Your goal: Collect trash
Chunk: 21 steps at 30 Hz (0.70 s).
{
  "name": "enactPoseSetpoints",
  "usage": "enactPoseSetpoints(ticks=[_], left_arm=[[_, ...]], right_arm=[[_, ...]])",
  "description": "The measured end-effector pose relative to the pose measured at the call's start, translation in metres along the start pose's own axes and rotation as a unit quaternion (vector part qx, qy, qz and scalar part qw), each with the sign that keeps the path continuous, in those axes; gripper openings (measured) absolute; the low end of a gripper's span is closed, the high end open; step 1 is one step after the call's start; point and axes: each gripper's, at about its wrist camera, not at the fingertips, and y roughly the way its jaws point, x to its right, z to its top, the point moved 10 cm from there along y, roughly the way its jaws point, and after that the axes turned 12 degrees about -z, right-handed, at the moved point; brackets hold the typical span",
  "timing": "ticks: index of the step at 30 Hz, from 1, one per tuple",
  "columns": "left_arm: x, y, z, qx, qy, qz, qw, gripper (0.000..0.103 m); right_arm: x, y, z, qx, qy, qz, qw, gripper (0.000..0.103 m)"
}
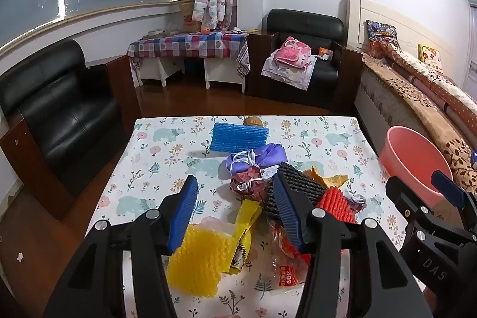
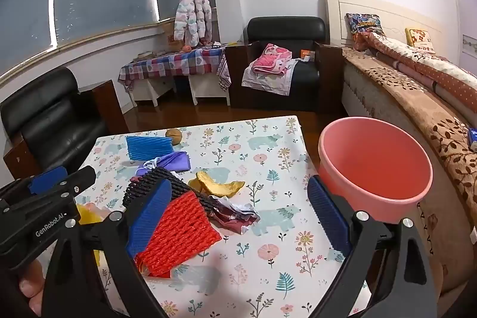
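Note:
A heap of trash lies on the floral-cloth table: a yellow foam net, a yellow bag, a crumpled wrapper, a black foam net, a red foam net, orange peel, a purple bag and a blue foam net. My left gripper hovers open over the yellow bag and wrapper, gripping nothing. My right gripper stands wide open above another crumpled wrapper, its left pad beside the red net. The pink basin sits off the table's right edge.
A brown round thing lies behind the blue net. Black armchairs stand to the left and at the back. A bed runs along the right, close to the basin. A checked side table is by the window.

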Motion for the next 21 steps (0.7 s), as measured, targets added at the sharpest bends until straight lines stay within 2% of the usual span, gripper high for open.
enactPoseSetpoints(ticks=[13,21], left_arm=[[0.001,0.008,-0.011,-0.016,-0.003,0.0,0.9999,0.053],[0.001,0.01,-0.011,-0.023,-0.009,-0.002,0.9997,0.053]], right_arm=[[0.001,0.002,0.0,-0.004,-0.001,0.003,1.0,0.093],[-0.006,-0.003,-0.008,0.0,-0.013,0.02,1.0,0.093]])
